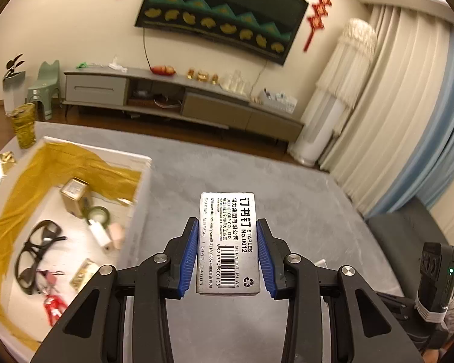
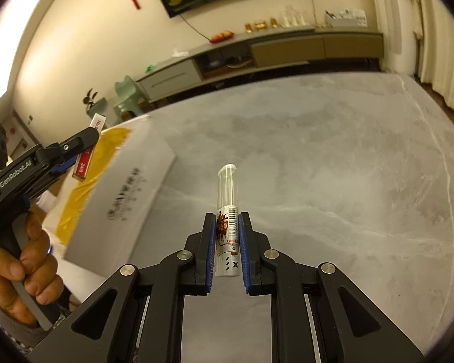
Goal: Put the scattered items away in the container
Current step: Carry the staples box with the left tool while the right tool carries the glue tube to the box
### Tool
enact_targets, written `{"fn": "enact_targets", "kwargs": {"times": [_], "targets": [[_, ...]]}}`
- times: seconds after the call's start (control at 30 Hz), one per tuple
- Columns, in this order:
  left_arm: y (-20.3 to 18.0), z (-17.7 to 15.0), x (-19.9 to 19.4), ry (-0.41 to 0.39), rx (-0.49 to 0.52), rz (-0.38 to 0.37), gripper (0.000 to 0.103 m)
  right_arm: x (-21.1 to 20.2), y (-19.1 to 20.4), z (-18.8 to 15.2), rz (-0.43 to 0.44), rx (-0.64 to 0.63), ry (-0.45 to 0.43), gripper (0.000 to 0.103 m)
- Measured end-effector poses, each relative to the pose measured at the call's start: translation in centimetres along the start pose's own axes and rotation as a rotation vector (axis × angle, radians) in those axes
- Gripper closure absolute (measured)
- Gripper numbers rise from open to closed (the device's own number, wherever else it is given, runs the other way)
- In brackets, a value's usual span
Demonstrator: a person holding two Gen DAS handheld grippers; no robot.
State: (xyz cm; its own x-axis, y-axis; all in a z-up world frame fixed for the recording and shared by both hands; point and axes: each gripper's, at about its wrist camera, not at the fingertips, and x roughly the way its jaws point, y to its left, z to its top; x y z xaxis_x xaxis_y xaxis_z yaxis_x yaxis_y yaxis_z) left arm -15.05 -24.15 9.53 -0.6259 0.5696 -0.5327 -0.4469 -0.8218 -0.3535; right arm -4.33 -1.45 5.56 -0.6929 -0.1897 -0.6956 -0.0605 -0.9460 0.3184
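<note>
Container: white box (image 1: 142, 163) with yellow lining, left of frame, already holding glasses (image 1: 36, 254), a small tin (image 1: 74, 190) and tape roll (image 1: 100, 213). Left gripper (image 1: 227, 254) clamped on a staples box (image 1: 227, 242); right gripper (image 2: 227, 242) clamped on a clear-capped tube (image 2: 227, 199). Both items not yet deposited; grey tabletop (image 2: 333, 166) otherwise shows nothing loose.

cream walls (image 1: 75, 24), a low grey tv cabinet (image 1: 178, 99), pale curtains (image 1: 387, 127), wooden floor (image 1: 3, 121).

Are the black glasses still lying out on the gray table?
No, the black glasses lie inside the white box with the gold lining, beside a roll of tape and other small things.
</note>
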Motion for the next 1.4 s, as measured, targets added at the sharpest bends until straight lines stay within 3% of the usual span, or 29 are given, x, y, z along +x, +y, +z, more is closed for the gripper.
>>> {"fn": "enact_targets", "kwargs": {"times": [0.3,0.63,0.8,1.0,1.4], "targets": [[4.6,1.2,-7.2,-0.128,-0.054,0.010,0.064,-1.6,9.3,-0.9,0.086,-0.151,-0.011,0.088],[13.8,2.3,-10.8,-0.163,-0.174,0.066,0.064,0.2,18.6,-0.1,0.213,-0.288,-0.010,0.088],[16.7,2.5,-10.0,-0.129,-0.210,0.101,0.064,1.9,20.7,0.2,0.243,-0.322,0.004,0.088],[16.2,2.8,-8.3,-0.087,-0.136,0.140,0.064,4.0,21.2,0.6,0.269,-0.337,0.027,0.088],[18.8,4.5,-1.3,0.037,-0.121,0.248,0.064,7.2,22.4,2.1,0.306,-0.384,0.055,0.088]]}}
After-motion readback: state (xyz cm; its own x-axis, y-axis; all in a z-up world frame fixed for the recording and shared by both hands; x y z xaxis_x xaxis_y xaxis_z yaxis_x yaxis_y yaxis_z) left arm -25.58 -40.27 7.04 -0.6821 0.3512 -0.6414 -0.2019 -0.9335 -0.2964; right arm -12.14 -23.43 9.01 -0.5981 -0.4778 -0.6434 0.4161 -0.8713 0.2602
